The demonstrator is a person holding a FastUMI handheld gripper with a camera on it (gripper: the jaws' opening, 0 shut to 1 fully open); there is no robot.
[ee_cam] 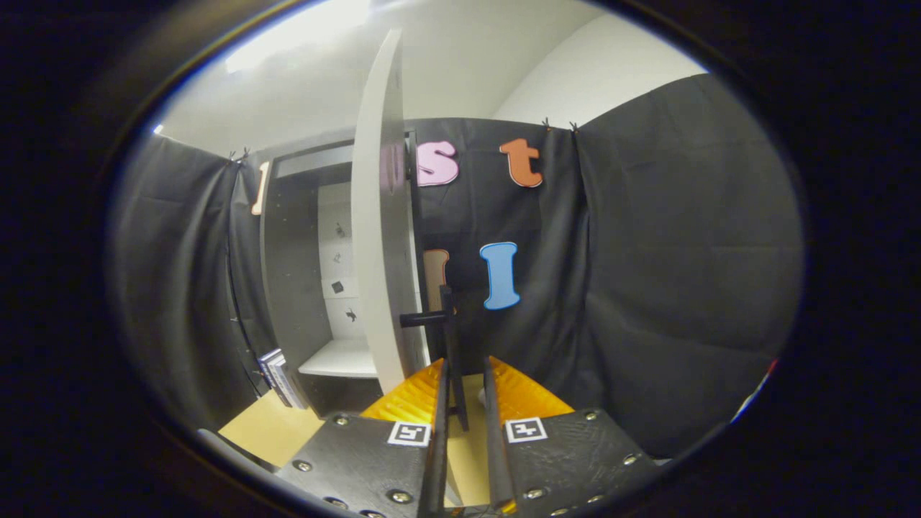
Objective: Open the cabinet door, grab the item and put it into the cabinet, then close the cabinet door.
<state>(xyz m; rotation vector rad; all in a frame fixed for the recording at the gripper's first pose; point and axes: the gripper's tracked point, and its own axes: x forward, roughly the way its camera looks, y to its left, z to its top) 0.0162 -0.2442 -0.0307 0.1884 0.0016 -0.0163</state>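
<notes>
The cabinet (288, 237) stands ahead on the left, its interior dark with a white shelf (338, 357) low inside. Its white door (378, 216) is swung open and I see it nearly edge-on, just left of my fingers. A thin black handle bar (450, 324) stands upright on the door's outer face. Its lower end reaches down between the fingers of my gripper (464, 363). The fingers are a narrow gap apart: the bar lies close to the left one, and table shows between it and the right one. A small stack of book-like items (277, 378) leans against the cabinet's lower left corner.
A tan tabletop (266, 428) runs under the gripper and up to the cabinet. Black cloth walls close the booth behind the door and on the right. A white wall and ceiling show above the cloth.
</notes>
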